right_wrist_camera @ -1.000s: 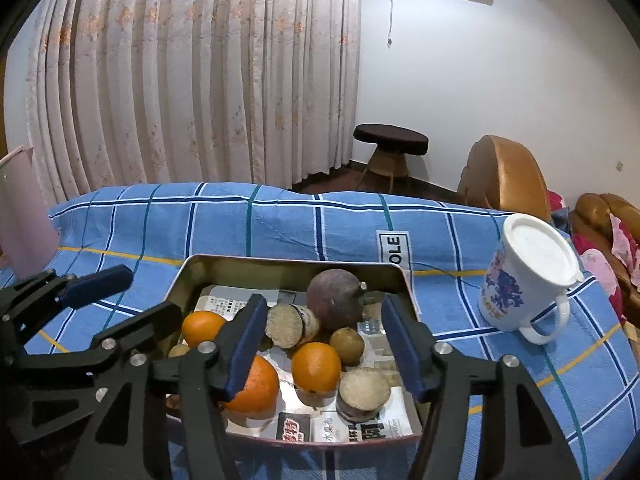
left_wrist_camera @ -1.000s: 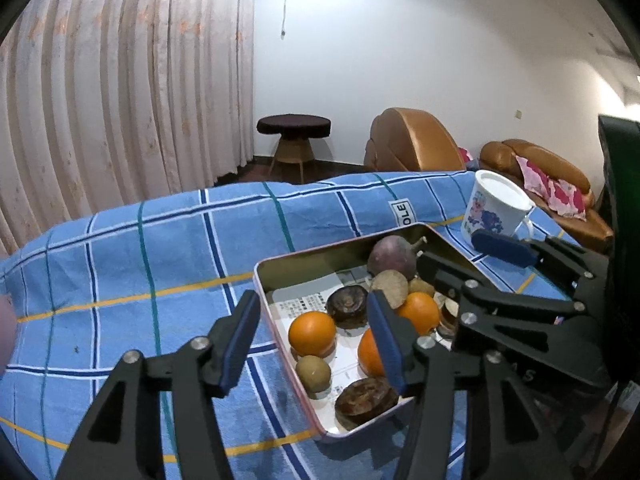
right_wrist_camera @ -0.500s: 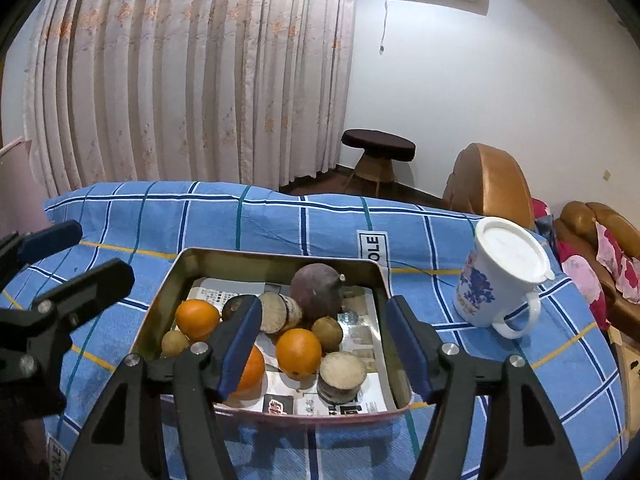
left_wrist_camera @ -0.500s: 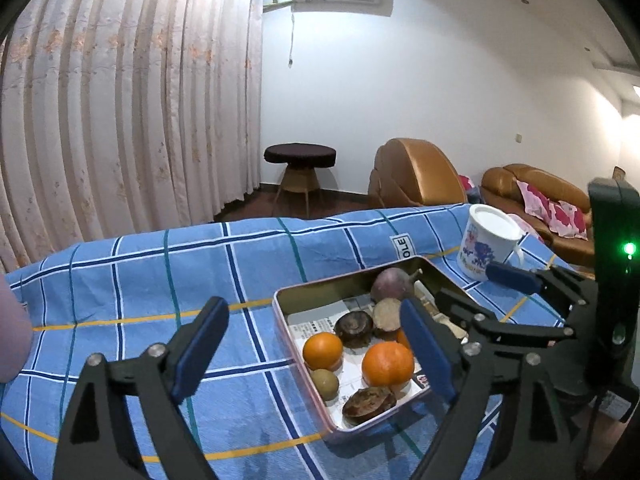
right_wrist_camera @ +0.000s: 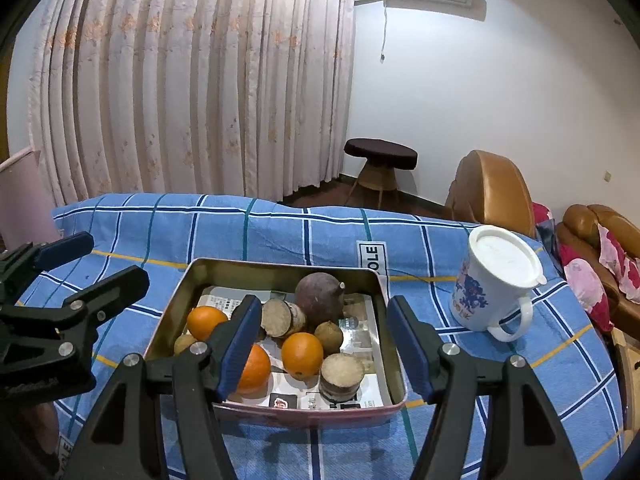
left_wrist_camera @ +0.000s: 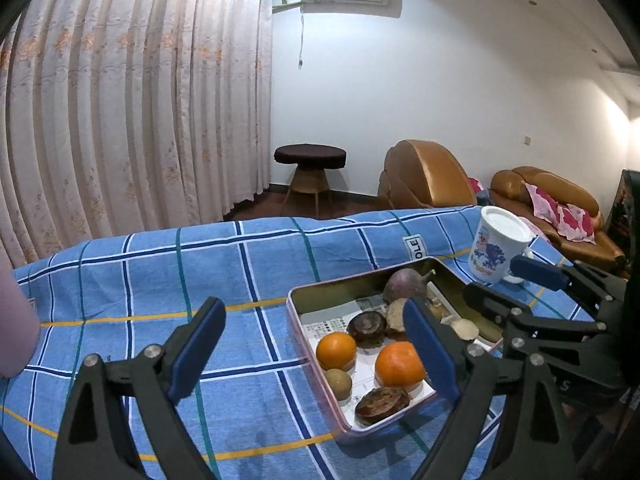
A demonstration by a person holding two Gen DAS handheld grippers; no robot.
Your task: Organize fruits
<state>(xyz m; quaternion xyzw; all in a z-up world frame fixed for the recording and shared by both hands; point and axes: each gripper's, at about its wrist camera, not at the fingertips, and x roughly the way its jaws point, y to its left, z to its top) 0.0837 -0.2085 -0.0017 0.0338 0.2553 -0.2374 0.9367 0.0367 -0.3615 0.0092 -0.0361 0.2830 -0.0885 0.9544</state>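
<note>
**Fruit tin on the blue checked cloth, both grippers empty above it**

The metal tin point(right_wrist_camera: 384, 292) sat on the blue checked cloth point(right_wrist_camera: 280, 232), its floor lined with printed paper. All the fruit visible lay inside it. In the right wrist view: one orange point(right_wrist_camera: 302, 355) near the middle, a second orange point(right_wrist_camera: 206, 322) toward the left wall, and a third orange point(right_wrist_camera: 254, 370) partly hidden behind the right gripper's left finger. A dark purple round fruit point(right_wrist_camera: 319, 298) with a short stem stood at the back of the tin. Beside it lay a cut brown piece point(right_wrist_camera: 280, 318), pale face outward; another cut piece point(right_wrist_camera: 342, 372) stood near the front edge. A small brown fruit point(right_wrist_camera: 329, 332) sat between the middle orange and the purple one.

The left gripper point(left_wrist_camera: 316, 354) had its jaws spread wide and was opening further; nothing was between the pads, only cloth and the tin's left edge beyond them. The right gripper point(right_wrist_camera: 320, 344) was held about half open over the tin's front half, pads touching nothing.

A white lidded mug point(right_wrist_camera: 494, 280) with a blue print stood on the cloth to the right of the tin, apart from it. Curtains point(right_wrist_camera: 180, 80) hung behind, with a round stool point(right_wrist_camera: 380, 154) and a brown armchair point(right_wrist_camera: 492, 192) near the far wall.
</note>
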